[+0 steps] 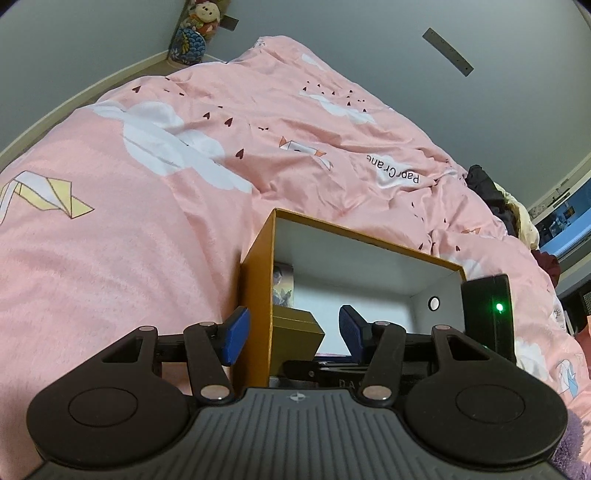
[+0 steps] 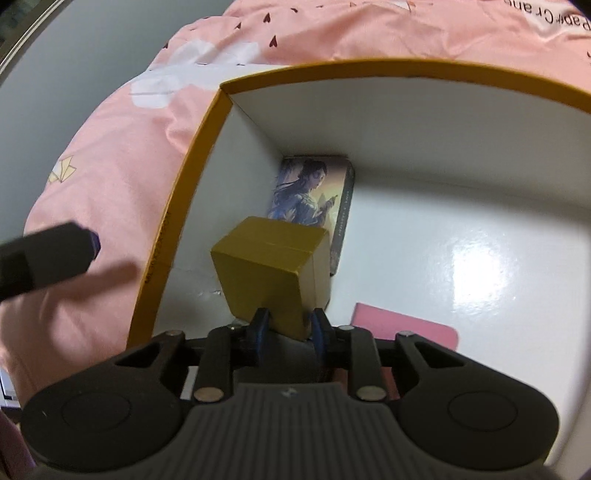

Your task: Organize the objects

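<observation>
An open orange storage box with a white inside stands on a pink duvet. My right gripper reaches down into it, shut on a small gold box that hangs just above the floor near the left wall. An illustrated card pack lies in the far left corner, and a pink flat item lies near the front. My left gripper is open and straddles the storage box's left wall, pads apart from it. The gold box shows just inside that wall.
A black unit with a green light stands at the storage box's right wall. Dark clothes are piled at the bed's right side. Plush toys sit in the far corner. A grey wall runs behind the bed.
</observation>
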The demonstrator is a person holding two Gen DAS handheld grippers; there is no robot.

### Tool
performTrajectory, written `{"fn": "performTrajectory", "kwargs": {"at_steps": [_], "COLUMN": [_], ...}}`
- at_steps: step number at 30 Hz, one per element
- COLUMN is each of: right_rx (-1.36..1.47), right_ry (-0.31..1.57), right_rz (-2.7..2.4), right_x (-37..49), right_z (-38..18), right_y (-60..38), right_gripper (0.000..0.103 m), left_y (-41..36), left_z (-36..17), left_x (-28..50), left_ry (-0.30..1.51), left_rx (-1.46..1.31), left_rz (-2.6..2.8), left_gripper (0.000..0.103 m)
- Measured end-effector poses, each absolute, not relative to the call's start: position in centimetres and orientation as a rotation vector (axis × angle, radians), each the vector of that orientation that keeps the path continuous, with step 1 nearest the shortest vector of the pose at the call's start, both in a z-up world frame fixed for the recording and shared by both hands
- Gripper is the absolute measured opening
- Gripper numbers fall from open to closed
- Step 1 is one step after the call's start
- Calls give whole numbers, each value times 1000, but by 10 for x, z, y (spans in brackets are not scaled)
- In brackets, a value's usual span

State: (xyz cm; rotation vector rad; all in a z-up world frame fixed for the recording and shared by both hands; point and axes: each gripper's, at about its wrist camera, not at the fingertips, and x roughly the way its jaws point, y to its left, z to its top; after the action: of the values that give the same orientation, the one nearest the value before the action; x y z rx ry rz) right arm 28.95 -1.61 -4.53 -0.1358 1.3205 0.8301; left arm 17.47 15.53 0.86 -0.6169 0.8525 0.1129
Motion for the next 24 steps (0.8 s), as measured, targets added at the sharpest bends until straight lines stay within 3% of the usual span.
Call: {"fn": "performTrajectory", "kwargs": {"at_steps": [10, 15, 19, 24], "right_rx": [-312, -206, -103, 34], "right_ry": [1232, 1163, 1163, 1294], "right_rz": [862, 920, 837, 785], "right_x": [270, 270, 296, 321], "right_z": [-38, -8, -6, -32], "right_y": [-6, -22, -26, -21], "right_gripper": [30, 41, 41, 39], "left_y": [160, 165, 165, 166], "left_z": [-3, -7, -6, -7], "left_x": [171, 168, 167, 162], "left_ry": [877, 882, 876, 878], "left_rx": [-632, -645, -651, -650], "left_rz": [140, 156, 154, 168], "left_gripper": [62, 62, 62, 62]}}
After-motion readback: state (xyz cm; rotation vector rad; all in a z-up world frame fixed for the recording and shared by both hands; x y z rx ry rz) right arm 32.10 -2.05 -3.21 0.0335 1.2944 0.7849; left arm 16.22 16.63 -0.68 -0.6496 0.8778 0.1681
